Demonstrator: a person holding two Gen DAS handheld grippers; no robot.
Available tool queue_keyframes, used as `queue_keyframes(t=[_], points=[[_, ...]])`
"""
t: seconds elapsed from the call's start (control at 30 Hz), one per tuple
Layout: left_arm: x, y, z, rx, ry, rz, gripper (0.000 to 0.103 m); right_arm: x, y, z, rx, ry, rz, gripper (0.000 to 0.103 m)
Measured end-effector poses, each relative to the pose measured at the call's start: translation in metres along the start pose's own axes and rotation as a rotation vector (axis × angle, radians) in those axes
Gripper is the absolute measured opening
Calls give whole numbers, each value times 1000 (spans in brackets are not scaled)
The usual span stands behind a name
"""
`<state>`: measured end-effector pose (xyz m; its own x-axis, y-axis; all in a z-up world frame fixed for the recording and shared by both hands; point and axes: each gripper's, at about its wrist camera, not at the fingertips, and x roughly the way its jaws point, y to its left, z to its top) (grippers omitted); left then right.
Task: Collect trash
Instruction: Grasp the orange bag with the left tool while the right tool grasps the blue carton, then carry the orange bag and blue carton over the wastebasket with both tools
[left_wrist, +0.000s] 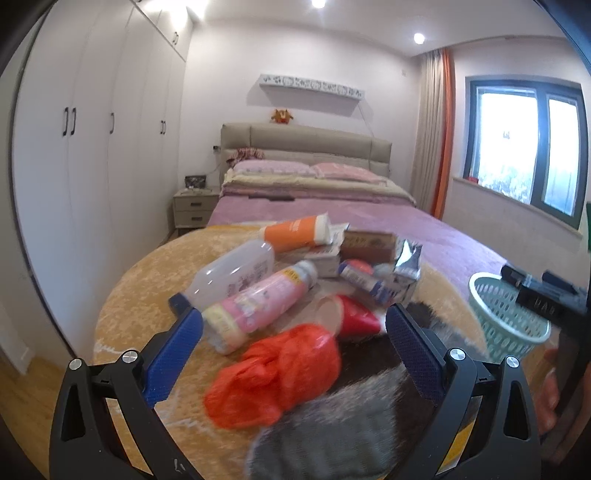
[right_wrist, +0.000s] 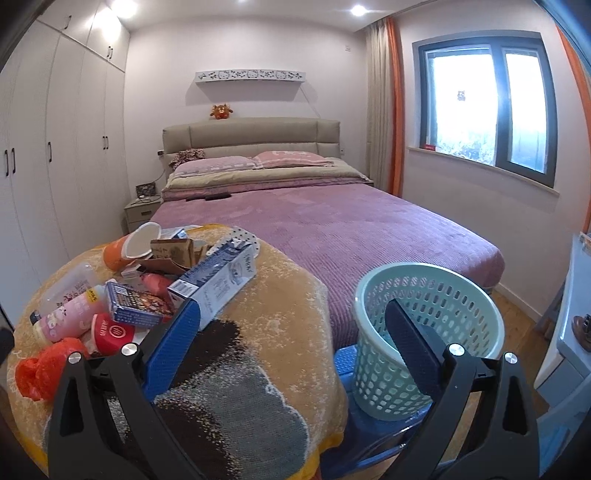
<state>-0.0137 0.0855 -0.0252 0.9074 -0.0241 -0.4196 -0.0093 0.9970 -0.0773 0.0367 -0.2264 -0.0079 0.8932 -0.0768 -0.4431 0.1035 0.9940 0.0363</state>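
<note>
Meanwhile both tongs, left (left_wrist: 293, 325) and right (right_wrist: 291, 325), gape wide; the green basket (right_wrist: 428, 325) looks unfilled.

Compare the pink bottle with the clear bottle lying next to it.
The pink bottle is opaque with a pink printed label and pale ends; the clear bottle is see-through, with only a small label near one end. The pink bottle lies nearer the left gripper, the clear bottle just behind it. Both lie on their sides, side by side on the yellow blanket.

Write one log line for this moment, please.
left gripper: open, above orange bag | right gripper: open, empty | basket: no trash visible
</note>
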Motion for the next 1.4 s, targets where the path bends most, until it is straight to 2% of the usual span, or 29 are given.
queue_keyframes(t=[0.03, 0.1, 0.2, 0.27, 0.47, 0.57, 0.77, 0.87, 1.0, 1.17, 1.23, 1.3, 1.4], points=[[1, 5, -2, -3, 11, -1, 96, 2, 4, 2, -10, 4, 14, 89], [7, 16, -4, -11, 48, -25, 95, 6, 12, 3, -31, 16, 37, 72], [18, 22, -6, 4, 98, -54, 93, 16, 26, 4, -49, 55, 109, 56], [28, 25, -7, 16, 146, -66, 93, 22, 34, 4, -40, 79, 170, 56], [56, 25, -16, 17, 259, -120, 92, 34, 63, 5, -55, 139, 273, 56], [67, 18, -21, 46, 296, -101, 90, 39, 71, 8, -74, 131, 260, 56], [82, 11, -28, 75, 343, -92, 68, 92, 58, 30, 47, 235, 225, 57], [81, 9, -28, 88, 334, -92, 60, 119, 63, 34, 92, 293, 223, 74], [79, 9, -27, 93, 327, -91, 52, 154, 75, 31, 119, 384, 209, 75], [75, 7, -26, 107, 311, -89, 48, 184, 80, 25, 147, 450, 160, 75], [73, 8, -25, 100, 306, -96, 47, 190, 81, 24, 155, 462, 173, 69], [71, 6, -24, 97, 301, -100, 46, 191, 80, 25, 152, 471, 192, 51], [69, 5, -19, 90, 284, -107, 46, 187, 76, 27, 130, 470, 188, 39]])
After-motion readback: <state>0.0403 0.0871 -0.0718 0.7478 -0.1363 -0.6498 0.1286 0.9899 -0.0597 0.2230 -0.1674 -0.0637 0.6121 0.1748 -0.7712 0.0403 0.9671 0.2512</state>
